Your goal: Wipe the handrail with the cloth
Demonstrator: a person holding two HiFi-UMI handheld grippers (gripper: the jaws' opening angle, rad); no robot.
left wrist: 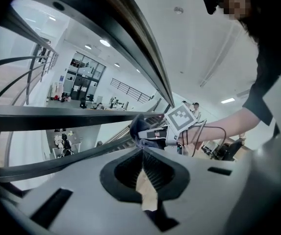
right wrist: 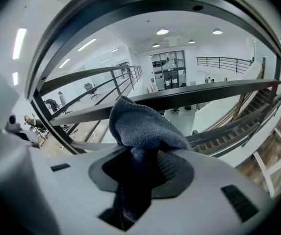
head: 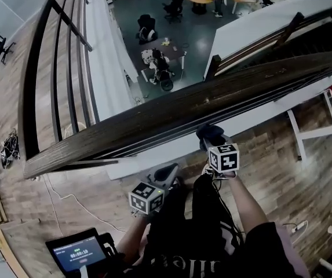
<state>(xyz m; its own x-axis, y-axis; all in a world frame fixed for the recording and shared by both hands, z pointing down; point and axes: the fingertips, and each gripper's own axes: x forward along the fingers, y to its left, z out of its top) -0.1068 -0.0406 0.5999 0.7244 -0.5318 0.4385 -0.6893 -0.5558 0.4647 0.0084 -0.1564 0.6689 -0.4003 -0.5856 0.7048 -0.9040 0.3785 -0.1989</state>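
Your head view is evenly lit and fairly sharp, though the wide lens bows the handrail (head: 171, 112) into a curve. Above the right claw (right wrist: 135, 151), ceiling lights (right wrist: 162, 32) glare off the white ceiling (right wrist: 130, 35), so the rails (right wrist: 218, 94) ahead of it read as dark silhouettes. Around the left claw (left wrist: 142, 151) the near body looks soft, and the corners fall black, probably lens vignetting.
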